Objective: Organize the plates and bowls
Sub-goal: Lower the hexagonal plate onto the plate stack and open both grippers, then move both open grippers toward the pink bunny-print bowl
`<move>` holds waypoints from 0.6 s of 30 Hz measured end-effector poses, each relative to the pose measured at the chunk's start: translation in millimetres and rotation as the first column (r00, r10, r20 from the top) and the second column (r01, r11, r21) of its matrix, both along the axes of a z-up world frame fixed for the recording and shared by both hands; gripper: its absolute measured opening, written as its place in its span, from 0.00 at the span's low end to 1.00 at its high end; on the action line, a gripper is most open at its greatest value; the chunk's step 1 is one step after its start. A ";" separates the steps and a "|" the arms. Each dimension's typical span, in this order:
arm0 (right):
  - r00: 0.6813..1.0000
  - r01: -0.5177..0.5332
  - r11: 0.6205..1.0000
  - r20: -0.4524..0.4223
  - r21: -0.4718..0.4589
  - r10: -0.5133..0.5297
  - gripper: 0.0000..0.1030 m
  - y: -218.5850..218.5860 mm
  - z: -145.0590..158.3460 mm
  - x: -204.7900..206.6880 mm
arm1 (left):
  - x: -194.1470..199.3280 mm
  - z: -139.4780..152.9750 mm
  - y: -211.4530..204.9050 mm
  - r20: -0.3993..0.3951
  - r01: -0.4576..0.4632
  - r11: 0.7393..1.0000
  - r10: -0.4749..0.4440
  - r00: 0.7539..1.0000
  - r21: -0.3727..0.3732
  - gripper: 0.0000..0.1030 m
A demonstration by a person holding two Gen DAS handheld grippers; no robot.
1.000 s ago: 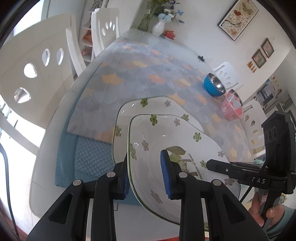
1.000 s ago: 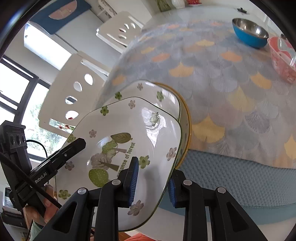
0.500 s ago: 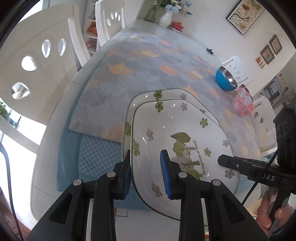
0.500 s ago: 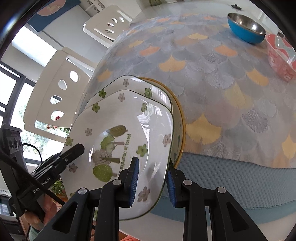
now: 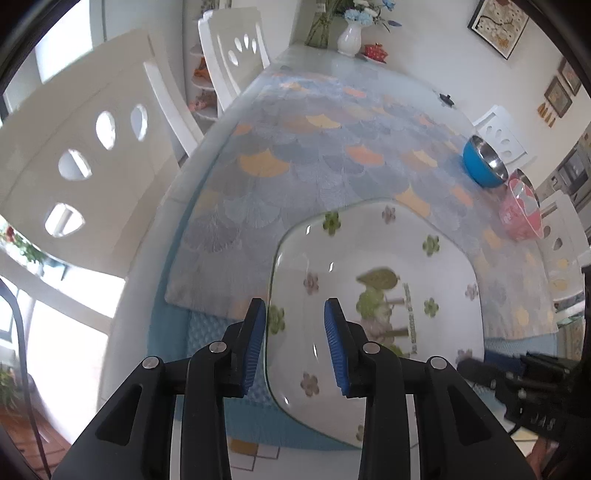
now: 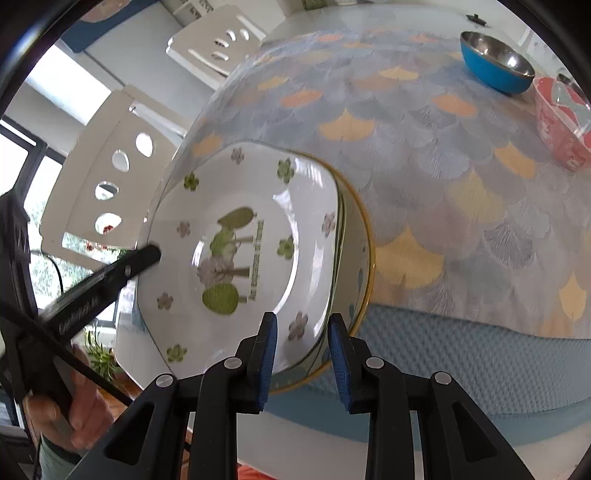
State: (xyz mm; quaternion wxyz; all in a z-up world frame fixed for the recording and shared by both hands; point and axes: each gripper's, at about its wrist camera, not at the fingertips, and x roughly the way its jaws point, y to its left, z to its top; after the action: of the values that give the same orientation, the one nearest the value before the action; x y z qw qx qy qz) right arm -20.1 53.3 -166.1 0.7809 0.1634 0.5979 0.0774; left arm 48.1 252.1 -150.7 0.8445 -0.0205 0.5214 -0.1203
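A white square plate (image 5: 369, 254) with green flowers and a tree print lies on top of a stack at the near table edge. Under it show a second flower plate's rim (image 6: 341, 221) and a yellow-rimmed plate (image 6: 364, 266). My left gripper (image 5: 295, 347) straddles the top plate's left rim; its jaws are opening and its pads (image 5: 255, 347) stand off the rim. My right gripper (image 6: 303, 354) is shut on the same plate's opposite rim. A blue steel bowl (image 6: 495, 62) and a pink bowl (image 6: 561, 118) sit apart at the far right.
The stack rests partly on a scale-patterned cloth (image 5: 314, 158) and a blue textured mat (image 6: 461, 350). White chairs (image 5: 85, 155) crowd the left table edge. A white vase (image 5: 349, 35) and a small red pot (image 5: 375, 50) stand at the far end.
The tilted flower plate has come down flat onto the stack. The left jaws have spread wider around its rim, while the right jaws keep the same gap.
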 end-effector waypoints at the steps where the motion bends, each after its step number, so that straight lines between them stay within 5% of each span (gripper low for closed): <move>1: 1.000 0.003 1.000 0.001 0.003 -0.003 0.27 -1.1 2.0 -0.8 | 0.9 5.7 -0.7 0.018 -0.003 1.000 0.003 1.000 0.006 0.29; 7: 0.995 0.049 0.999 0.083 -0.005 -0.048 0.27 -23.4 32.9 8.6 | 10.2 54.8 -25.4 0.146 0.040 0.997 -0.048 0.988 0.063 0.30; 11: 0.984 0.075 0.995 0.167 -0.064 -0.063 0.30 -36.4 63.8 20.0 | 20.3 83.7 -44.4 0.197 0.080 0.996 -0.084 0.977 0.031 0.35; 16: 0.960 0.107 0.988 0.269 -0.113 -0.074 0.63 -47.5 96.3 31.9 | 35.8 101.2 -67.4 0.222 0.128 0.992 -0.126 0.967 0.005 0.39; 18: 0.954 0.122 0.987 0.286 -0.108 -0.087 0.63 -55.1 102.5 33.4 | 41.6 105.8 -76.9 0.226 0.148 0.989 -0.145 0.963 0.003 0.45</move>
State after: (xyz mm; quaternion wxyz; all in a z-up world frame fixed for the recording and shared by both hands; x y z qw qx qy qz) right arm 13.3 -1.8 -63.5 0.8693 0.1331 0.4755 0.0209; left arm 89.7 175.2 -44.9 0.8870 0.0257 0.4212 -0.1876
